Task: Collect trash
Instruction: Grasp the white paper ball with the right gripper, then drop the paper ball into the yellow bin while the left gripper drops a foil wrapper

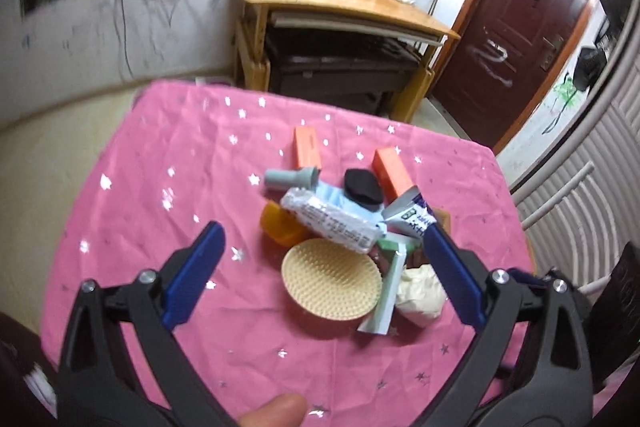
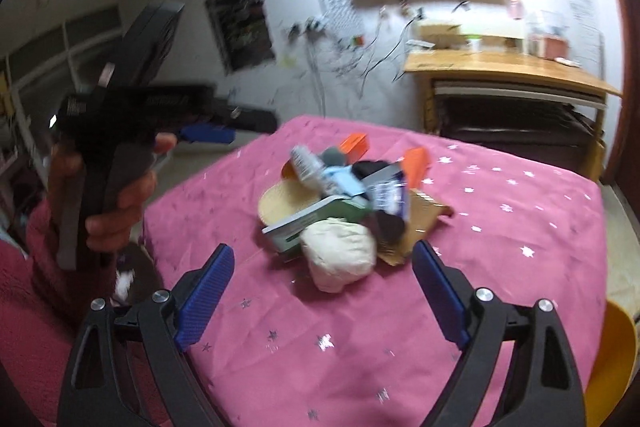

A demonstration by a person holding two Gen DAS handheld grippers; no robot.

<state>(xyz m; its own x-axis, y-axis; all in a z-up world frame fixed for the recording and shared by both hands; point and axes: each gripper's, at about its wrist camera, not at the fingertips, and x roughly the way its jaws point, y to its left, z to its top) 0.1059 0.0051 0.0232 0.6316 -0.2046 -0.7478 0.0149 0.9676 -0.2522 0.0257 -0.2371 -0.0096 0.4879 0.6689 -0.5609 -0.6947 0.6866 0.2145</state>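
Both the left gripper (image 1: 324, 259) and right gripper (image 2: 324, 291) are held wide open and empty above the heaped mixed-packaging trash pile (image 1: 344, 223), probably ready for picking.

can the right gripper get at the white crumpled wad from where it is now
Probably yes: the right gripper is open and empty, and the white wad sits on the pile's near edge with only bare pink tablecloth between.

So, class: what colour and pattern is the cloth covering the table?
The tablecloth is pink with small silver stars, clearest in the left wrist view.
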